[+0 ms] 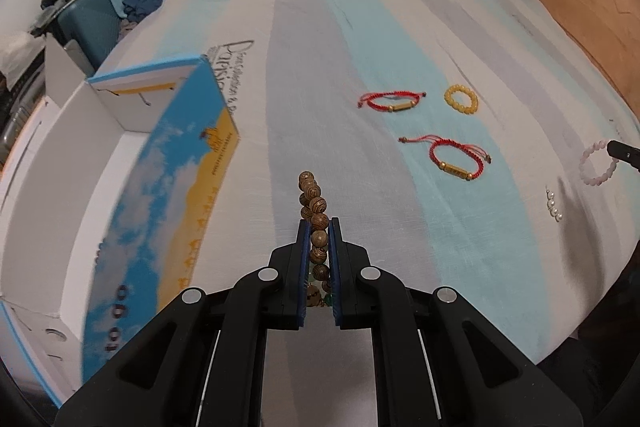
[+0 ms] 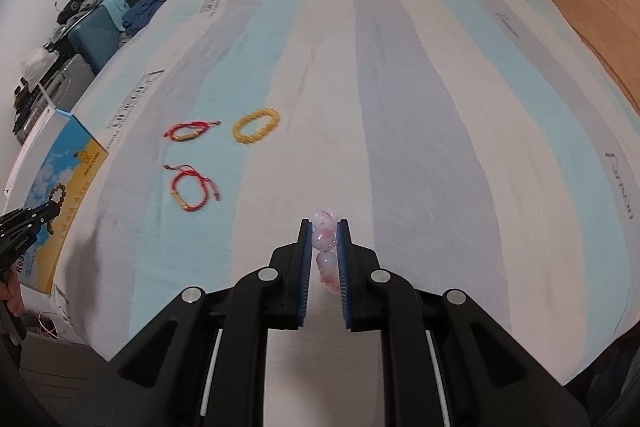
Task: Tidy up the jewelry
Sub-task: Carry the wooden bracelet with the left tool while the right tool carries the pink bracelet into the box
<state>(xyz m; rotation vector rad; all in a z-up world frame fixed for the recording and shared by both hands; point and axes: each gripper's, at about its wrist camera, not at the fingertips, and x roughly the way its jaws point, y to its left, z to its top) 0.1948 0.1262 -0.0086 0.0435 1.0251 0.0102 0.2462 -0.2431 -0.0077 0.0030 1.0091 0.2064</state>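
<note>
Two tongs, left (image 1: pixel 319 227) pinching wooden bracelet (image 1: pixel 313 205), right (image 2: pixel 323 227) pinching pink bracelet (image 2: pixel 325 239).

Wood beads (image 1: pixel 316 223): lower strand hidden between the left hand-held gripper (image 1: pixel 318 227) pads.
Box (image 1: pixel 60 211): cut off at left edge.
Pearls (image 1: pixel 553 205): too small to identify.
Red bracelets (image 2: pixel 192 187): motion-blurred.

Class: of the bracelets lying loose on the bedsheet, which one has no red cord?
The yellow bead bracelet, a plain ring of beads. The two red cord bracelets beside it each carry a gold tube.
</note>
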